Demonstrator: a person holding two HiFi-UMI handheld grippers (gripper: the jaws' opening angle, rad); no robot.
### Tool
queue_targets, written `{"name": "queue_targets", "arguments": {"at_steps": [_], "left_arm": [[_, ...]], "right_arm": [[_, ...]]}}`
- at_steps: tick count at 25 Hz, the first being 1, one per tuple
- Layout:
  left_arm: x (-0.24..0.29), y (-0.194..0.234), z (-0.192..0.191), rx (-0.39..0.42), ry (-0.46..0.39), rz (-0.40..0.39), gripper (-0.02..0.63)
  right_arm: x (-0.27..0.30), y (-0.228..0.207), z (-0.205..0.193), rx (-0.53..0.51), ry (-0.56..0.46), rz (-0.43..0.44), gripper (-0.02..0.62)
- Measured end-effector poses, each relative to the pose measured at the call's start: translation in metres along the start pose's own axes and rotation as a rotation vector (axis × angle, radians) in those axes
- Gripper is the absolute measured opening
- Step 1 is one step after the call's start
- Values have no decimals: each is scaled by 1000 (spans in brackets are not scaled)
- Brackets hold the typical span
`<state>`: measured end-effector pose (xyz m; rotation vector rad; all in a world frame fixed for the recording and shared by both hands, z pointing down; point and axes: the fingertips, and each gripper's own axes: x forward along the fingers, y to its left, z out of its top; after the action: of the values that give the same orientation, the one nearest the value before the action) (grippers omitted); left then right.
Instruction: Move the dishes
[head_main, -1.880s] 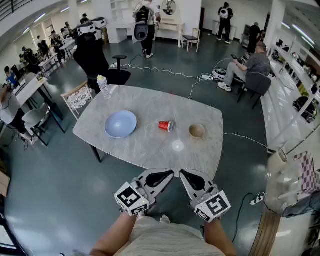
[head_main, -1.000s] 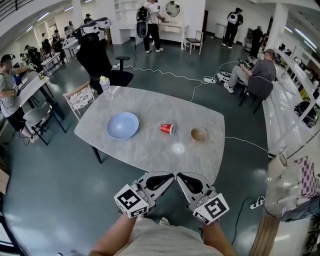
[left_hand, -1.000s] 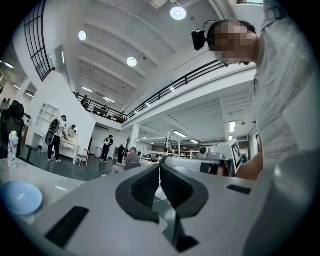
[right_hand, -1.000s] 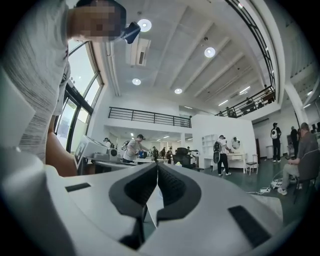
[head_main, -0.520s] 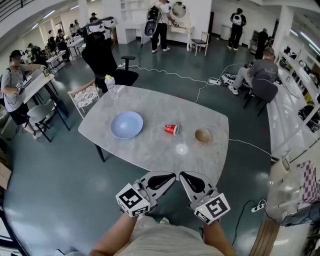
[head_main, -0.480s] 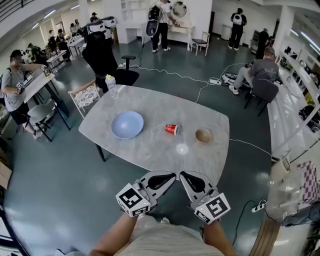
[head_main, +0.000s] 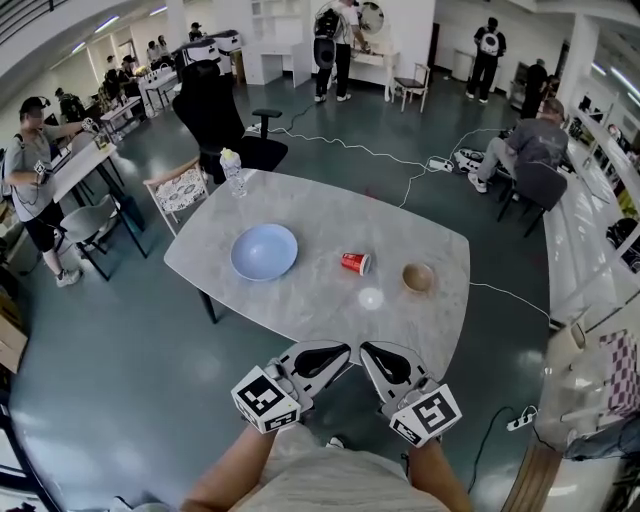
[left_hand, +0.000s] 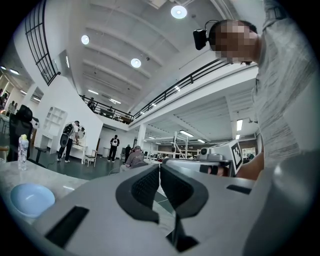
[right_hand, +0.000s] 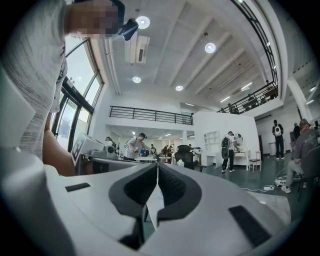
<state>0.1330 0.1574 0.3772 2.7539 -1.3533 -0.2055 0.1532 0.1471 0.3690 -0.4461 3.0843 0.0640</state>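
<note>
Hovering side by side off the worktop (head_main: 320, 215), on the person's side of the red cup (head_main: 354, 263), the left gripper (head_main: 318, 358) and right gripper (head_main: 387, 362) both have their jaws pressed together on nothing. Only the head view shows the cup lying between the blue bowl (head_main: 264, 252) to its left and the brown bowl (head_main: 418, 278) to its right; the left gripper view catches just the blue bowl. Since earlier, the worktop has drifted right and down in view, its dishes unmoved.

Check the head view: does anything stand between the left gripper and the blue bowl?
Nothing visible does. The left gripper, shut and empty, hangs short of the table; only open floor and bare tabletop separate it from the blue bowl. The red cup lies right of the bowl, off that line.
</note>
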Motion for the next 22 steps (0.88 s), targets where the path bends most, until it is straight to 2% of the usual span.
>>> {"name": "queue_targets", "arguments": {"at_steps": [5,13,17,22], "left_arm": [[-8,37,-3,-19,-9,30,21],[-18,116,-3,-40,4,24,21],[-19,162,0,-54,13,0,21],[-9,214,0,-49,30,-67,21]], "right_arm": [[33,-6,-8,-8,23,18,20],[111,-23,-22,-10,62,28,20],[156,-36,-26,-2,69,10,20],[201,-62,-32,3,71,-47,20]]}}
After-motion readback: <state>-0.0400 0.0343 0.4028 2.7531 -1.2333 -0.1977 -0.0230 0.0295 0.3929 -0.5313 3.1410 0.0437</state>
